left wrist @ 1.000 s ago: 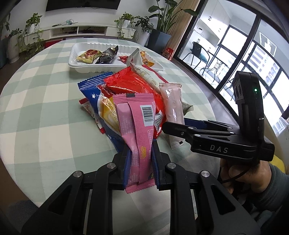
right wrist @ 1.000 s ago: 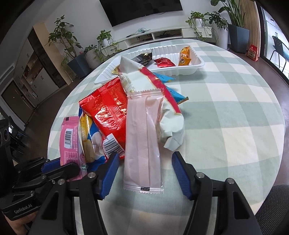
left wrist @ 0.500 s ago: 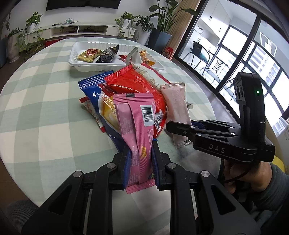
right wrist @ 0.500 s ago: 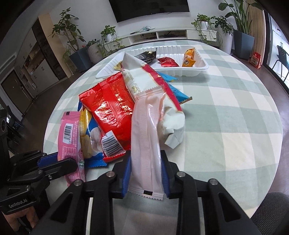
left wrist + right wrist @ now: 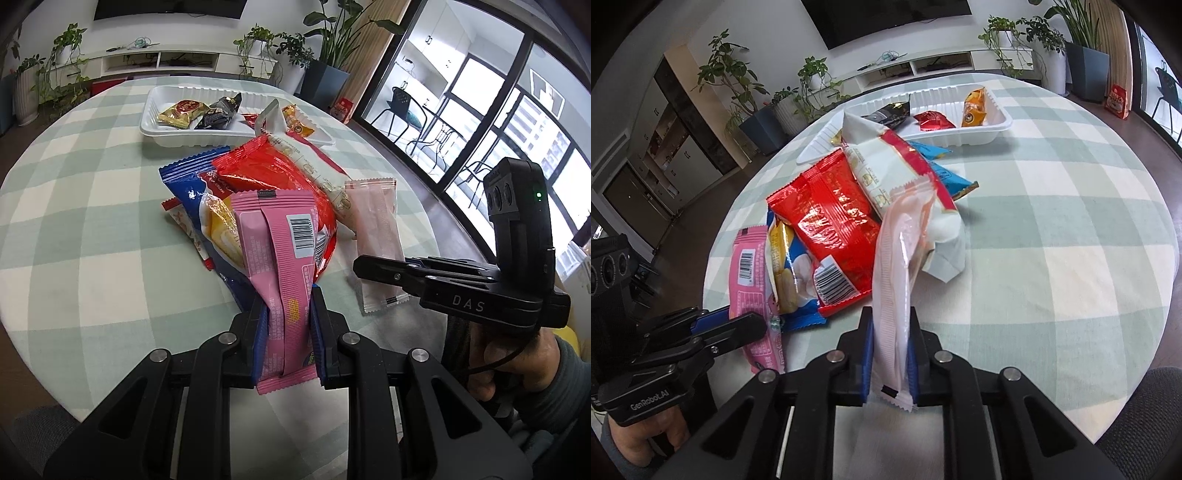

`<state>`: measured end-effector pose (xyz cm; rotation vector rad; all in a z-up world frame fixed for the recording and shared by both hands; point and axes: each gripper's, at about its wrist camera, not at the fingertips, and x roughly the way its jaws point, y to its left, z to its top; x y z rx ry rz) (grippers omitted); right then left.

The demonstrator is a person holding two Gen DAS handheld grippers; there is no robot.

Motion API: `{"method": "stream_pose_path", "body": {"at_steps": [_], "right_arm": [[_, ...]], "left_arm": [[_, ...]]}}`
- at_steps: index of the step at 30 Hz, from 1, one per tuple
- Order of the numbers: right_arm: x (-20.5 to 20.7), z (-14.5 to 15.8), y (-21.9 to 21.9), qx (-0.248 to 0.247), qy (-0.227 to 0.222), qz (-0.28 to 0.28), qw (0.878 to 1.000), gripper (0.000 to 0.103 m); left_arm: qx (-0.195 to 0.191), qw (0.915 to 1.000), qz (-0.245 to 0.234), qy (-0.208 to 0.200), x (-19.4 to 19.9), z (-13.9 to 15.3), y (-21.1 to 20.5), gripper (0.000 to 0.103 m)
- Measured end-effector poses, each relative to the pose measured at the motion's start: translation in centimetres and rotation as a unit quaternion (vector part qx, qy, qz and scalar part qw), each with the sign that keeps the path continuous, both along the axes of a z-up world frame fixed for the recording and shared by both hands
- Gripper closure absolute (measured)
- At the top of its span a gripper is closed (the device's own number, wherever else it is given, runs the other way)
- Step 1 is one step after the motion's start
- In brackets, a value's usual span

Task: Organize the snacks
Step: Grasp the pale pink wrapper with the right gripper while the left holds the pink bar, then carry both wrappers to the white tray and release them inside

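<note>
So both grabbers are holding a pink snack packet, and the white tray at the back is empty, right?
Not quite. The white plastic tray is not empty: the right wrist view shows a black packet, a small red packet and an orange packet in it. The rest holds: the left gripper grips the bright pink packet, the right gripper the pale pink packet.

Bright window daylight, sharp, fisheye-warped edges

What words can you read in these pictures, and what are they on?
"DAS": on the side of the right hand-held gripper.
"GenRobot.AI": on the side of the left hand-held gripper.
Barcode and small print on the pink packet: too small to read.
Print on the red bag: too blurred to read.
</note>
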<state>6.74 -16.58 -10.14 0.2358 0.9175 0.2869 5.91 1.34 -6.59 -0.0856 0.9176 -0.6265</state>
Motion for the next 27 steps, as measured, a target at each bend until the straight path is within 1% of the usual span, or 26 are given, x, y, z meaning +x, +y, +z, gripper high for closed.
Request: {"method": "stream_pose_path", "body": {"at_steps": [12, 15, 27], "right_arm": [[-1.3, 1.4, -0.1, 0.019, -0.011, 0.008, 1.0, 0.087], [-1.5, 1.8, -0.6, 0.026, -0.013, 0.003, 1.0, 0.087], [-0.8, 2.7, -4.2, 0.041, -0.02, -0.034, 0.998, 0.087]], "left_arm": [[-0.014, 0.9999, 0.002, -0.003, -0.2, 0.5, 0.5, 0.084], [-0.025, 0.9997, 0.003, -0.002, -0.1, 0.8, 0.8, 0.084], [-0.036, 0.9988, 0.033, -0.009, 0.8, 2.2, 3.5, 0.084]]}}
